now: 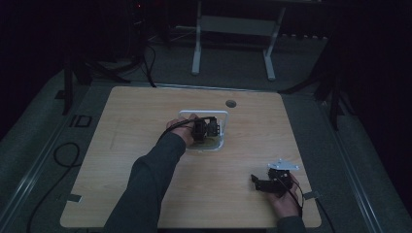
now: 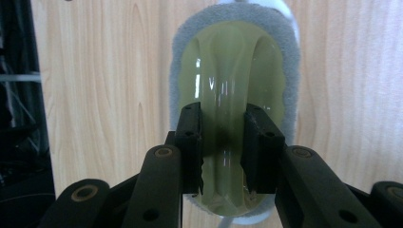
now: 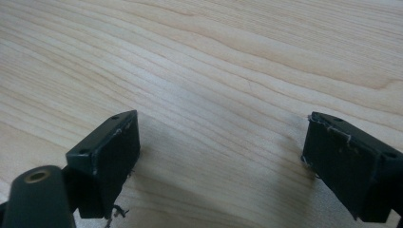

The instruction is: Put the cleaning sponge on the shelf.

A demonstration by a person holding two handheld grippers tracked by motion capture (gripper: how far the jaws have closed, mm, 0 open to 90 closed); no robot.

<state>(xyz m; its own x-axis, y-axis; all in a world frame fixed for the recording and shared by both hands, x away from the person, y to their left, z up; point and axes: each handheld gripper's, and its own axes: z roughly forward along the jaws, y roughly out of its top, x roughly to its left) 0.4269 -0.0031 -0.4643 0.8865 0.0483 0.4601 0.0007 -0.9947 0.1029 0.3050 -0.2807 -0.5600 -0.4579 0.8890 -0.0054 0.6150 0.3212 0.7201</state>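
The left gripper (image 2: 222, 156) clamps the raised handle of a green scrubbing pad (image 2: 233, 76) (grey fleece underneath) in a white tray (image 1: 221, 115), mid-surface (image 1: 145, 121). The right gripper (image 3: 221, 161) rests wide, idle.

A pale yellow-green brush (image 2: 233, 90) with a glossy, translucent moulded back lies flat over a white tray (image 1: 221, 115) near the middle of the desk (image 1: 145, 111). A grey fuzzy pad rims its oval body all round. A raised ridge runs lengthwise down its back, and the left claw (image 2: 222, 142) is clamped on that ridge from both sides, directly above the tray.
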